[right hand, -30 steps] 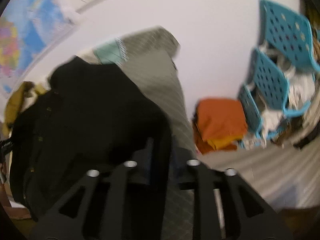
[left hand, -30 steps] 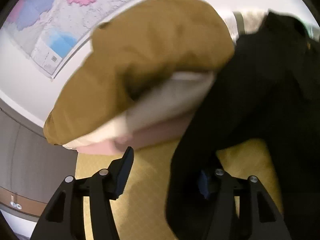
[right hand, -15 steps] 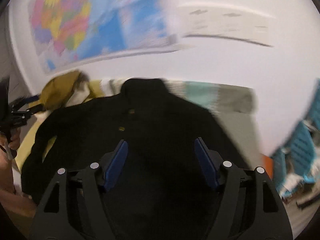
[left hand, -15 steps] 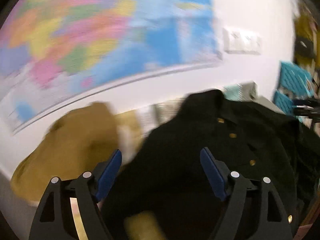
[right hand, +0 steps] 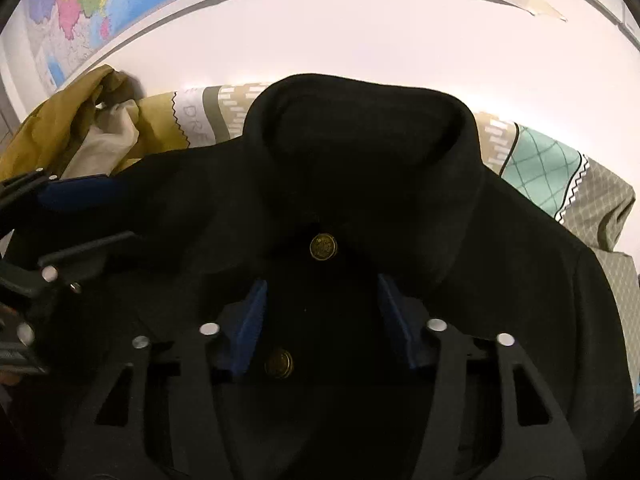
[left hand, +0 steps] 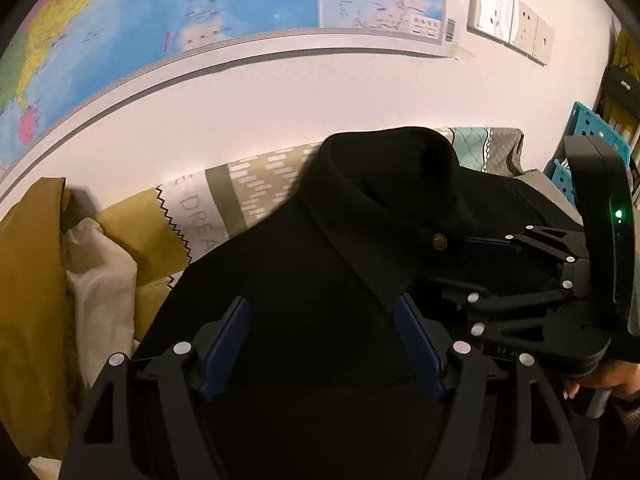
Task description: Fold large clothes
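Observation:
A black coat (left hand: 320, 248) with brass buttons lies spread on the bed, its collar (right hand: 360, 120) toward the wall. My left gripper (left hand: 322, 304) hovers over the coat's shoulder beside the collar tip. Its jaws are closing, and the blue pads stand wide apart with only coat cloth showing in the gap. My right gripper (right hand: 322, 284) is over the coat's front, between the top button (right hand: 323, 246) and the second button (right hand: 279, 363). Its jaws are closing too, and the pads do not press the cloth. Each gripper shows at the side of the other's view: right gripper (left hand: 472, 264), left gripper (right hand: 100, 216).
A heap of mustard cloth (left hand: 28, 280) and cream cloth (left hand: 100, 280) lies at the left of the patterned bedsheet (left hand: 208, 208). Behind the bed, the wall carries a map (left hand: 160, 20) and sockets (left hand: 508, 24). Teal crates (left hand: 592, 136) stand at the right. A person's hand (left hand: 600, 376) holds the right gripper.
A second ago both grippers were in the bunched coat. Their jaws then opened, and the coat now lies flat. Both have swung in over the collar, and the right jaws have narrowed.

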The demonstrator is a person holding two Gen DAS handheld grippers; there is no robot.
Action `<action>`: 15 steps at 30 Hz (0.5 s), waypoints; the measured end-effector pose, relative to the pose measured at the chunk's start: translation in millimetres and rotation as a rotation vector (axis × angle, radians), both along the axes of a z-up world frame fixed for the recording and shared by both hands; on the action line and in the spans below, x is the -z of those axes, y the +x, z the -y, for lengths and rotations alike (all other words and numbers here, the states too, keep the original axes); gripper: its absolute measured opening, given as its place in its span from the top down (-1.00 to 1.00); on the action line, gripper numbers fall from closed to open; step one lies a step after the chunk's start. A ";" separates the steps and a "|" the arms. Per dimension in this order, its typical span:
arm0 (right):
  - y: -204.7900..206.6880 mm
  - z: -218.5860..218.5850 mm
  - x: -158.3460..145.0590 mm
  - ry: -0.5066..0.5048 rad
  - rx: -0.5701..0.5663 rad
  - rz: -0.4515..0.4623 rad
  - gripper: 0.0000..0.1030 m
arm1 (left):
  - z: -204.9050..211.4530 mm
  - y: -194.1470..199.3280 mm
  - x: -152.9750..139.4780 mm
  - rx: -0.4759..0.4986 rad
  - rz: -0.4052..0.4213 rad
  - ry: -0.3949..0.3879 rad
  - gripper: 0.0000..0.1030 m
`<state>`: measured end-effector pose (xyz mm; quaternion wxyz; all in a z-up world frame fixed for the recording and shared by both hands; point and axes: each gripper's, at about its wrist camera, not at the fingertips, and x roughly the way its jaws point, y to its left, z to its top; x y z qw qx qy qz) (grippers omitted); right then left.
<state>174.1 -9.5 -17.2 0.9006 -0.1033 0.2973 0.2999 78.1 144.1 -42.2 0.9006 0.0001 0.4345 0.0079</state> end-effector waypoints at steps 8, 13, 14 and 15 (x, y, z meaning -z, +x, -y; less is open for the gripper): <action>6.8 8.0 -38.2 0.132 0.017 0.046 0.99 | -16.2 -5.0 -6.1 -0.018 0.014 -0.024 -0.42; 24.9 18.8 -43.7 0.183 -0.010 -0.098 0.88 | -14.8 -8.5 -5.8 0.005 0.015 -0.011 -0.48; 22.2 16.5 -39.7 0.161 -0.006 -0.099 0.26 | -13.8 -8.7 -5.1 0.013 0.017 -0.008 -0.50; 18.2 17.5 -34.2 0.152 0.000 -0.102 -0.18 | -12.7 -7.8 -4.0 0.015 0.016 -0.004 -0.50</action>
